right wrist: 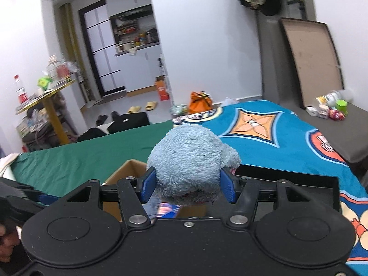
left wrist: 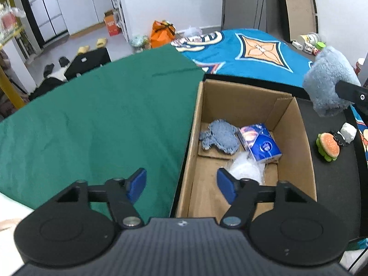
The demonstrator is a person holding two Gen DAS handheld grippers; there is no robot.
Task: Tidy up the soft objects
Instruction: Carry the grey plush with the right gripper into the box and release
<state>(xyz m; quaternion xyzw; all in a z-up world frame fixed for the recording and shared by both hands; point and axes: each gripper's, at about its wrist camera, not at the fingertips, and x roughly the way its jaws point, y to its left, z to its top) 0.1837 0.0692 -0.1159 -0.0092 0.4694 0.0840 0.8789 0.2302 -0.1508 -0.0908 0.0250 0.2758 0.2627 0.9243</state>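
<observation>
The right claw (right wrist: 187,185) is clenching a fluffy blue plush toy (right wrist: 188,161), its two blue pads pressing into the toy's sides. In the left wrist view the same toy (left wrist: 329,80) is hanging in the air at about 2 o'clock, beyond the far right corner of the cardboard box (left wrist: 296,138).

The left claw (left wrist: 181,185) is standing released, with nothing between its pads; it is straddling the near left wall of the box. One blue pad (left wrist: 138,184) is lying over the green cloth (left wrist: 92,119) at 9 o'clock of the claw, the other over the box floor at 3 o'clock.

Inside the box, at 1 o'clock of the left claw, a white crinkled bag (left wrist: 246,168) is lying just beside the right pad. Farther in, a blue tissue pack (left wrist: 262,143) is resting tilted against it, and a blue knitted cloth (left wrist: 219,138) is lying just left of the pack.

The box is sitting on a black tray (left wrist: 333,184). On the tray at 3 o'clock of the box, a burger toy (left wrist: 329,146) is lying next to a small white lump (left wrist: 348,132), with a small dark thing between them that is too small to tell.

Beyond the box, at 12 o'clock, a blue patterned blanket (left wrist: 253,48) is covering the bed, touching the green cloth along its left edge.
</observation>
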